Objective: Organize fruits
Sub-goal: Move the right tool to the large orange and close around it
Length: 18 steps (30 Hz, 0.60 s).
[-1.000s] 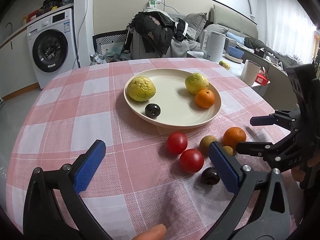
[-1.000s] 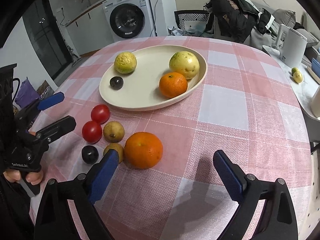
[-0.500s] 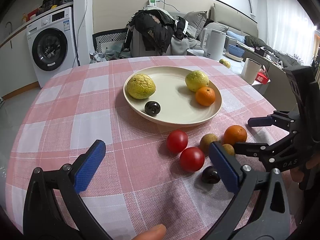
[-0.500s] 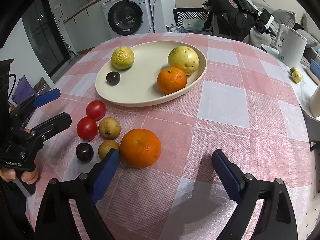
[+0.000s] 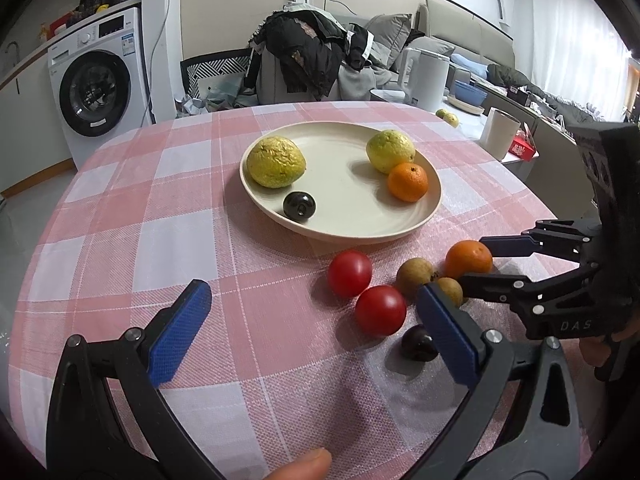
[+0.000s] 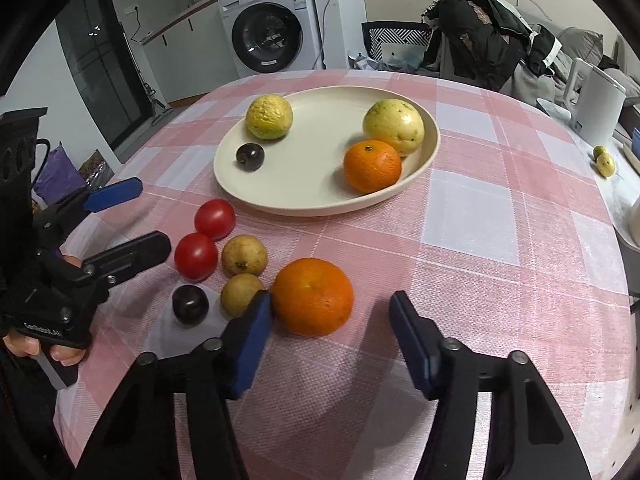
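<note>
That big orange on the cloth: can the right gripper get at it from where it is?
Probably yes. The right gripper is open, and the orange sits just ahead between its fingers, one finger already beside it. Nothing blocks the way.

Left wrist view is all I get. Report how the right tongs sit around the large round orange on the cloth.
Observer: The right tongs are open. The large round orange sits partly between their tips, close against the left blue pad, with a clear gap to the other.
Operator: Check the small tan round fruit my own finger half covers.
Observer: The small tan round fruit lies just outside that left pad, on the side away from the orange.
Operator: Now the dark plum.
Observer: The small dark round plum lies in full sight on the pink checked tablecloth, apart from the tan fruit and outside the right tongs.
</note>
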{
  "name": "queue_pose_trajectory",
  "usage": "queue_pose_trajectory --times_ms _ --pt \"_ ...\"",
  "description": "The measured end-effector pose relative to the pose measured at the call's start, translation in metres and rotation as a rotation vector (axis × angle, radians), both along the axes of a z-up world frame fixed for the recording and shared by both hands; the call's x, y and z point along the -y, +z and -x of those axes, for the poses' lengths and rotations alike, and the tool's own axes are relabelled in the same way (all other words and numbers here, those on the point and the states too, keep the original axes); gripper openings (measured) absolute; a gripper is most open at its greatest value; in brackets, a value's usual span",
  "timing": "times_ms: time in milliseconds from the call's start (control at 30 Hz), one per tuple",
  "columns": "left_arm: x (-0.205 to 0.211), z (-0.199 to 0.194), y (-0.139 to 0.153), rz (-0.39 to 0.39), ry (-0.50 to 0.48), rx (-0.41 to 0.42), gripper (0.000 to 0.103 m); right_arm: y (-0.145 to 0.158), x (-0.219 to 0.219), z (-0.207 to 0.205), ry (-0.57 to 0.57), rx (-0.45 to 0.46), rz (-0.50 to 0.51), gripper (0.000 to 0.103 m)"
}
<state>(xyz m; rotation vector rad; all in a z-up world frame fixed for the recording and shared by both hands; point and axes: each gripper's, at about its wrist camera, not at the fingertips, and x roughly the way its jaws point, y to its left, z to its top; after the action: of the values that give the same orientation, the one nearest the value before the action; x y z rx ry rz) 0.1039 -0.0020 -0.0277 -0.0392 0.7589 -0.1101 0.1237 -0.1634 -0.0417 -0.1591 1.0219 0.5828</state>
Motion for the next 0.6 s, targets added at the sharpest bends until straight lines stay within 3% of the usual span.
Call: queue_pose_trajectory --times_ms 267,600 --pt "0.004 -0.001 -0.002 -0.006 -0.010 -0.011 0.102 0.000 -0.004 0.004 0.026 -0.004 -0.018 0.041" --pt "0.006 -0.006 -0.008 0.011 -0.012 -0.066 0.100 0.011 0.003 0.004 0.000 0.029 -0.031 0.040"
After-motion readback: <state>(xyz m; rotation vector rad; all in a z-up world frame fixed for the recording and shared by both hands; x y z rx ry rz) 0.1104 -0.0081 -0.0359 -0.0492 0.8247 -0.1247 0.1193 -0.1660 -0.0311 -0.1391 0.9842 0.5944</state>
